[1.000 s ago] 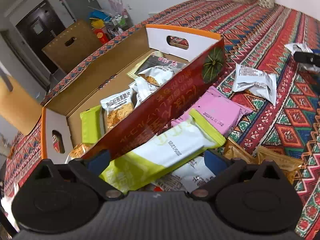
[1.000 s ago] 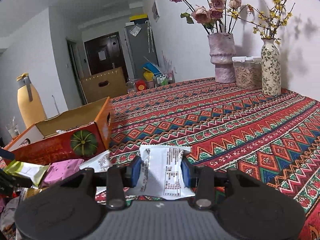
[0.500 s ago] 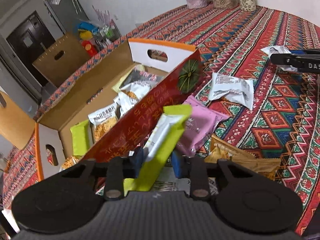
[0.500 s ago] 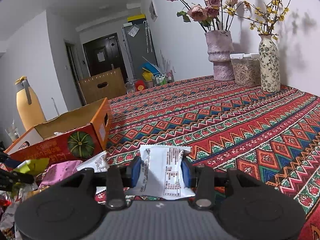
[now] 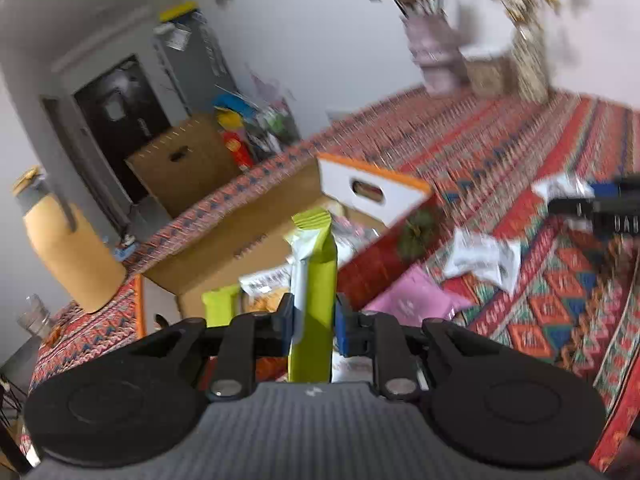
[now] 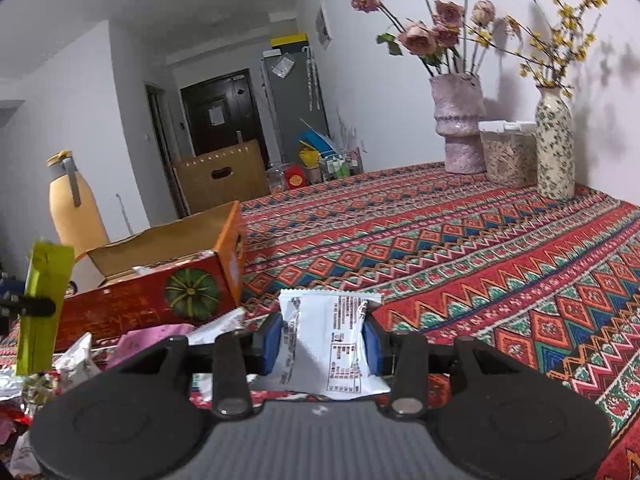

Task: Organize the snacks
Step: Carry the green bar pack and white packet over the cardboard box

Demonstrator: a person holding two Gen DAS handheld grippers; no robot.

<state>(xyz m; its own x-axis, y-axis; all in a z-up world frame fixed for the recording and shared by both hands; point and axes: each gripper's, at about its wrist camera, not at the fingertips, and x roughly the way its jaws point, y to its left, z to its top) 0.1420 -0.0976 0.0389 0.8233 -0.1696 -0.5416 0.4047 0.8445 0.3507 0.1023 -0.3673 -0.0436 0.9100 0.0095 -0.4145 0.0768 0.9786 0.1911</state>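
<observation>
My left gripper (image 5: 314,326) is shut on a long green-and-white snack packet (image 5: 314,280) and holds it upright, lifted in front of the open red-and-orange cardboard box (image 5: 372,188). The packet also shows in the right wrist view (image 6: 42,300). My right gripper (image 6: 324,340) is shut on a white snack packet (image 6: 332,340) above the patterned tablecloth. The box (image 6: 160,292) sits to its left and holds several packets.
A pink packet (image 5: 412,300) and a white packet (image 5: 484,256) lie on the cloth beside the box. More loose packets (image 6: 80,360) lie at the left. Two vases (image 6: 460,128) and a clear jar (image 6: 506,152) stand at the table's far edge. A yellow bottle (image 6: 74,208) stands behind the box.
My left gripper closed on the green-and-white packet and lifted it off the pile, tilting up. My right gripper kept hold of the white packet and barely moved.
</observation>
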